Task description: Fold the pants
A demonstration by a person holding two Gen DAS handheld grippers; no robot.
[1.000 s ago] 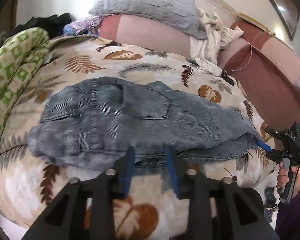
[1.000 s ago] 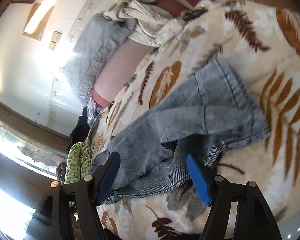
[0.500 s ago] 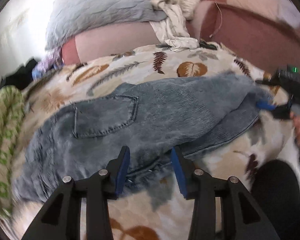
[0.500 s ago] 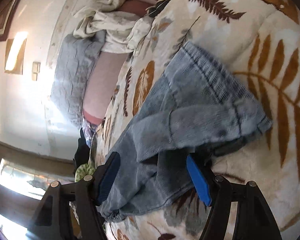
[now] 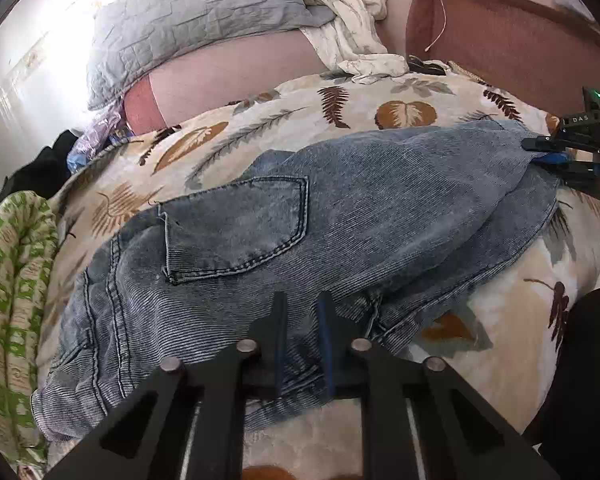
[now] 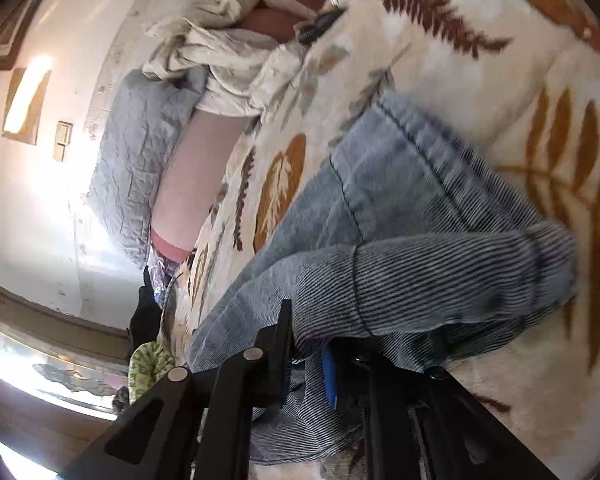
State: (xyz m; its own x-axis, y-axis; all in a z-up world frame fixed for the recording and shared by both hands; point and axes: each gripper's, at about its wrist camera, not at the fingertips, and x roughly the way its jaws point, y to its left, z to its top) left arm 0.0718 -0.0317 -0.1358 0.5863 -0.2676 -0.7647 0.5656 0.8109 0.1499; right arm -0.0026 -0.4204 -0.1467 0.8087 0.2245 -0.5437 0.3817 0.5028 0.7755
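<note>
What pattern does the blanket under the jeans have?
Cream blanket with brown and grey leaves and ferns, clearest in the left wrist view.

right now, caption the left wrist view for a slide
Left gripper pinches the jeans near edge on a leaf-print blanket; right gripper clamps the far end.

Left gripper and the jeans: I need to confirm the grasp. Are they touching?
Touching. The left wrist view shows the left gripper with its fingers closed on a denim fold at the jeans' near edge.

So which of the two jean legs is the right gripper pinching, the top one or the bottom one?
The top leg: the right gripper pinches its hem, lifted clear, while the bottom leg lies flat on the leaf-print blanket.
</note>
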